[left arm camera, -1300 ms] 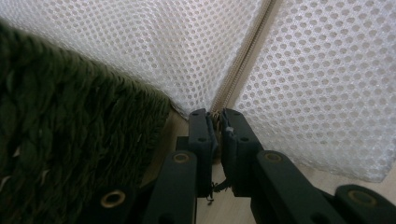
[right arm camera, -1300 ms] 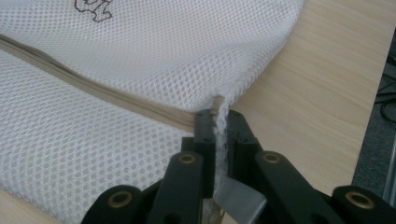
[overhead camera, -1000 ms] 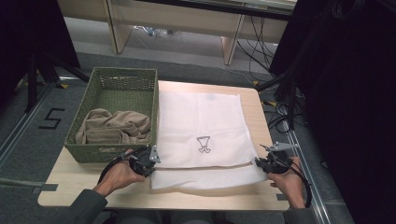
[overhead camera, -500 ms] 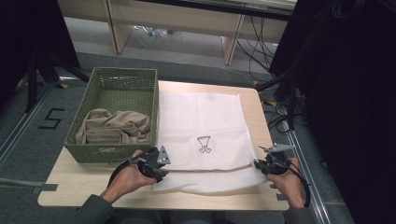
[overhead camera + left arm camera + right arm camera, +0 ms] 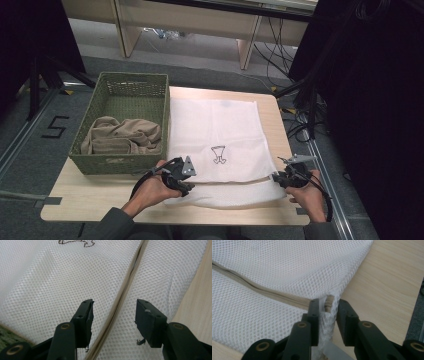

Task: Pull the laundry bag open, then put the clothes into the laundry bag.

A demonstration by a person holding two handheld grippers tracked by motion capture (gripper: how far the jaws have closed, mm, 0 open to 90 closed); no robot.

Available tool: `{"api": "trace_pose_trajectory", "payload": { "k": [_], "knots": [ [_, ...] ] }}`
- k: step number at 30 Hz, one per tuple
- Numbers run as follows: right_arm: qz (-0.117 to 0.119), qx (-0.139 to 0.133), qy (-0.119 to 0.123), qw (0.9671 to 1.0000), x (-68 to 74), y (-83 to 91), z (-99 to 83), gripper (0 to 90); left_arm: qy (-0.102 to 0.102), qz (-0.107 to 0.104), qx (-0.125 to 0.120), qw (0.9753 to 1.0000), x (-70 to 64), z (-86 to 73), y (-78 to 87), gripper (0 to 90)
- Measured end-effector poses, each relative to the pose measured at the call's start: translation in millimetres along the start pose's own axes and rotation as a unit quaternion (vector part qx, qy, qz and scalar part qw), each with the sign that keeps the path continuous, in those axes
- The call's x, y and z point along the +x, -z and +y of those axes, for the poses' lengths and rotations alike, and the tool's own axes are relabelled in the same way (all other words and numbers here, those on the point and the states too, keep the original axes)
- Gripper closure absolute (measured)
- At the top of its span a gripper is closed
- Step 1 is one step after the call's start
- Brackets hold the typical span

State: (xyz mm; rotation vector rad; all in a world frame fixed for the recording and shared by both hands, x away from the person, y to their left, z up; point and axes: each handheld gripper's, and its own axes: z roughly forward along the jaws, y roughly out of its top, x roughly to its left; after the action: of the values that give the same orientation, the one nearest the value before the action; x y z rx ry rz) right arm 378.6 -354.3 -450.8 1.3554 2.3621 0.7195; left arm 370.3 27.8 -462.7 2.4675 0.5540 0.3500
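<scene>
Two grippers working the zip edge of a white mesh laundry bag on a pale wooden table.

In the high view, the white mesh laundry bag [image 5: 215, 132] with a small dark printed emblem is lying flat at the table's [image 5: 90, 202] centre, its 6 o'clock edge folding over; the left gripper [image 5: 179, 175] is sitting at the bag's 7 o'clock corner, the right gripper [image 5: 286, 178] at its 5 o'clock corner, and a green woven basket [image 5: 125, 90] holding beige cloth [image 5: 122, 136] is standing at 9 o'clock. In the left gripper view, the jaws are standing wide apart above the honeycomb mesh, straddling the beige zip seam [image 5: 125, 287] and gripping nothing. In the right gripper view, the jaws are pinching a bunched corner of the mesh beside the zip seam's end, at the bag's edge.
</scene>
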Motion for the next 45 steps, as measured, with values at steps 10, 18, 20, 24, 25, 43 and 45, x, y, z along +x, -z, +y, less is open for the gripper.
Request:
{"api": "trace_pose_trajectory", "payload": {
  "k": [10, 18, 20, 24, 25, 43, 45],
  "knots": [
    [-0.015, -0.019, -0.030, 0.9992, -3.2, 2.3, -0.1, 56.7, 0.001, -0.001, 0.003, 1.0000, 0.6, 13.9, -15.1, 44.3],
    [-0.014, -0.027, -0.025, 0.9992, 0.4, 1.5, 1.7, 52.6, 0.001, 0.000, 0.004, 1.0000, 1.4, 22.6, -23.6, 44.6],
    [-0.011, -0.028, -0.029, 0.9991, 1.4, 1.1, 2.0, 51.6, -0.001, -0.001, 0.007, 1.0000, 1.8, 24.1, -27.6, 44.9],
    [-0.013, -0.027, -0.025, 0.9993, 1.5, 1.1, 2.1, 51.3, -0.004, -0.004, 0.015, 0.9999, 1.3, 26.3, -34.7, 45.1],
    [-0.011, -0.025, -0.024, 0.9993, 1.3, 0.9, 2.1, 51.3, -0.010, -0.004, 0.021, 0.9997, 2.0, 27.0, -36.7, 45.1],
    [-0.006, -0.024, -0.023, 0.9994, 2.8, -0.9, 2.5, 51.0, 0.011, -0.022, 0.029, 0.9993, 7.3, 38.5, -61.3, 55.3],
    [-0.005, -0.025, -0.025, 0.9994, 2.9, -1.2, 2.8, 51.0, 0.019, -0.027, 0.023, 0.9992, 8.9, 39.9, -62.5, 59.4]
  ]
}}
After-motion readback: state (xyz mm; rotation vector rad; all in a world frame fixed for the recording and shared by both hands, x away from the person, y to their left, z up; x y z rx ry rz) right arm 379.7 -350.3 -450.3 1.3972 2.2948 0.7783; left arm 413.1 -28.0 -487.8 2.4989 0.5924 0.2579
